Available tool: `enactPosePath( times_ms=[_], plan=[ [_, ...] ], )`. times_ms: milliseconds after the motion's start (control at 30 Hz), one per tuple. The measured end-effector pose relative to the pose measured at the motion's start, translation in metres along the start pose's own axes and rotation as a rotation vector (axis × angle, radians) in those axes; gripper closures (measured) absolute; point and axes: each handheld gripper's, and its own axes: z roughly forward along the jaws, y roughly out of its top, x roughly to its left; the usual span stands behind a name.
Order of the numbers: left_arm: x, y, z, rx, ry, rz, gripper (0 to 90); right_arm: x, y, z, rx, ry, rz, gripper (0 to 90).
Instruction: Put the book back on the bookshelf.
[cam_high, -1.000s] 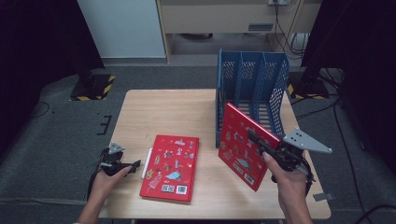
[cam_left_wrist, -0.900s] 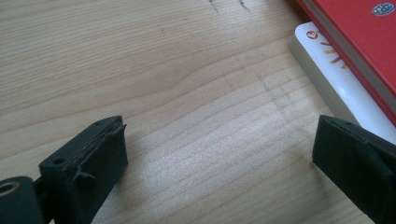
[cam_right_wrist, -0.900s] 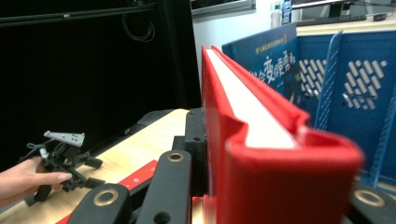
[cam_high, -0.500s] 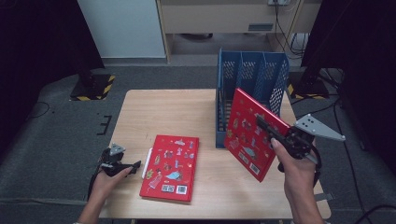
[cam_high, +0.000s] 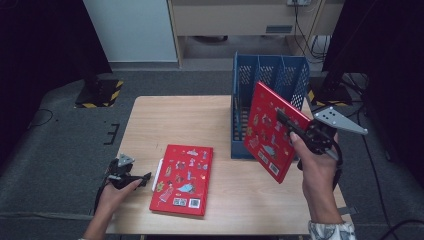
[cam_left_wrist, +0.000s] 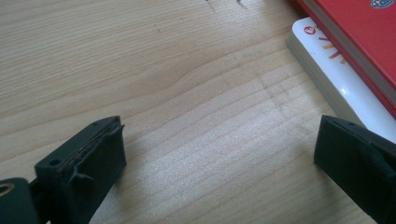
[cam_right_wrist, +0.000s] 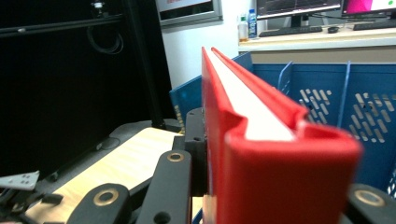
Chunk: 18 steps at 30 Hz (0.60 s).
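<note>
High view: right gripper (cam_high: 286, 121) clamped on a red book (cam_high: 270, 131), which hangs tilted in the air off the tabletop, spine low, just in front of the blue rack (cam_high: 270, 80) at the table's (cam_high: 165, 115) far right corner; my guess is the tilt lines the book up for a slot; the grip sits at the book's right edge, probably so the far end stays free to go in first; the book is not yet in any slot. A second red book (cam_high: 182, 179) lies flat near the front edge, left of centre, likely waiting its turn. Left gripper (cam_high: 142, 176) rests at the front left corner, jaws pointing at that flat book, just beside it but apart; it looks parked there, out of the way.

Left gripper view: jaws spread wide with bare wood between them; nothing held; a white book (cam_left_wrist: 341, 88) lies under the flat red one's edge (cam_left_wrist: 355, 42), at upper right.

Right gripper view: jaws squeezed onto the held book (cam_right_wrist: 261, 140), seen end-on, pages white between the red covers; rack dividers (cam_right_wrist: 327, 93) stand right behind it; which slot it aims for I cannot tell.
</note>
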Motion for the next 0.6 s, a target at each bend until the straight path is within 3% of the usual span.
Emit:
enactPosePath(
  times_ms=[333,600],
  plan=[
    [-0.001,0.000,0.001,-0.001,-0.008,0.007,1.0,-0.009,0.009,0.020,0.004,-0.073,-0.007,79.7],
    [-0.002,0.000,0.001,-0.002,-0.007,0.005,1.0,-0.015,0.013,0.029,-0.001,-0.095,-0.001,79.7]
  ],
)
